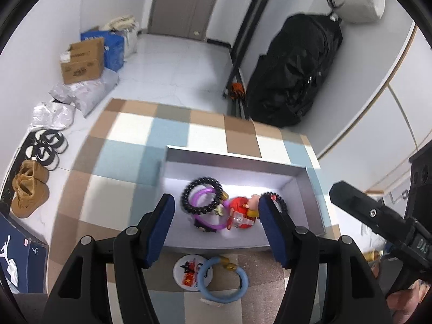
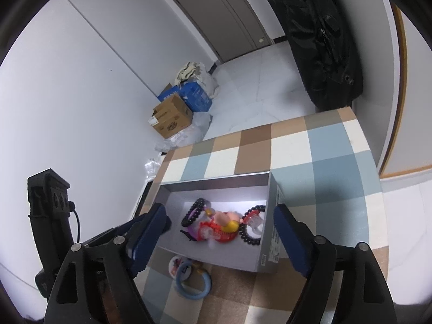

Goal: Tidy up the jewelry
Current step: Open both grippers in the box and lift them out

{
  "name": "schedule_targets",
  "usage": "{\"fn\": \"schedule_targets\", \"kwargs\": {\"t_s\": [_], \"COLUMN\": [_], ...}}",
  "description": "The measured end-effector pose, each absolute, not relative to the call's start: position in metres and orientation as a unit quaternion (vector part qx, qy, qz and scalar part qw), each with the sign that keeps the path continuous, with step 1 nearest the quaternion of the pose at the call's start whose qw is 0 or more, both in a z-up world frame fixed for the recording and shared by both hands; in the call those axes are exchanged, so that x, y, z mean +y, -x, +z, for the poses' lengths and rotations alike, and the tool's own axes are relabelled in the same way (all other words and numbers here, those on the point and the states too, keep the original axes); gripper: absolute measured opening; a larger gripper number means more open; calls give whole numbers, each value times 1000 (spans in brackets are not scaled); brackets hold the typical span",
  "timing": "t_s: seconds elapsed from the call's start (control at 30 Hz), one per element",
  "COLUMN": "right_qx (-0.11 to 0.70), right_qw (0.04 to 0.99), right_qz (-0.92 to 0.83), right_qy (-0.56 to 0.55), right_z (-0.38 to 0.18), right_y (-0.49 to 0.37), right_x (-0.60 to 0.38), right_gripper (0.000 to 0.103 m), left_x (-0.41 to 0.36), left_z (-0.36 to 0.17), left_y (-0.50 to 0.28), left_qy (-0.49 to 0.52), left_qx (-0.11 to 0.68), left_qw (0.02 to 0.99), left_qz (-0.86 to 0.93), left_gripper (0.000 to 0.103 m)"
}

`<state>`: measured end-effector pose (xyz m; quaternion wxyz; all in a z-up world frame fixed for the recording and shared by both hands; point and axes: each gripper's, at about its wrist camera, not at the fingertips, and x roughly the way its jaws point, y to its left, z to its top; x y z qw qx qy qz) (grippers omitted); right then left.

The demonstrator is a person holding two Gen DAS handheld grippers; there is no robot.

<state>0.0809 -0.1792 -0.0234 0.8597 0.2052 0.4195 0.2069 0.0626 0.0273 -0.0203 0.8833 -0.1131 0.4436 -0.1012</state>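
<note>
A grey open box sits on a checked tablecloth. Inside lie a black bead bracelet, a purple ring bracelet, a red toy charm and a second black bead bracelet. In front of the box lie a light-blue ring bracelet and a round white badge. My left gripper is open and empty above the box's near edge. My right gripper is open and empty over the box.
The checked tablecloth covers the table. On the floor to the left are cardboard boxes, plastic bags and shoes. A black bag leans on the wall behind the table. The right gripper's body is at my right.
</note>
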Motion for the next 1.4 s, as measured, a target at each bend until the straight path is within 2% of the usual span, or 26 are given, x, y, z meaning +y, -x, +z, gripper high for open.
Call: {"fn": "schedule_targets", "kwargs": {"t_s": [0.03, 0.1, 0.33, 0.67, 0.8, 1.1, 1.17, 1.4], "right_qx": [418, 415, 406, 393, 404, 469, 469, 473], "right_qw": [861, 863, 874, 887, 882, 845, 845, 850], "right_qz": [206, 203, 185, 196, 204, 240, 242, 226], "right_qy": [-205, -205, -191, -144, -129, -91, -84, -52], "right_z": [-24, -23, -22, -18, -24, -56, -61, -74], "right_y": [-80, -76, -61, -36, -28, -21, -19, -22], "right_x": [-180, -181, -180, -165, -157, -122, -116, -97], "right_gripper": [86, 93, 103, 103, 103, 103, 103, 103], "left_x": [28, 31, 38, 61, 75, 87, 92, 102], "left_z": [-19, -17, -25, -46, -50, -39, -38, -38], "left_y": [-61, -55, -41, -34, -33, -22, -21, -20], "left_qy": [112, 112, 98, 106, 139, 135, 145, 153], "left_qx": [442, 431, 435, 480, 484, 446, 443, 442], "left_qw": [884, 890, 891, 871, 864, 884, 884, 884], "left_qz": [-100, -98, -83, -18, -16, 22, 23, 11], "left_gripper": [72, 73, 73, 75, 75, 77, 83, 83]}}
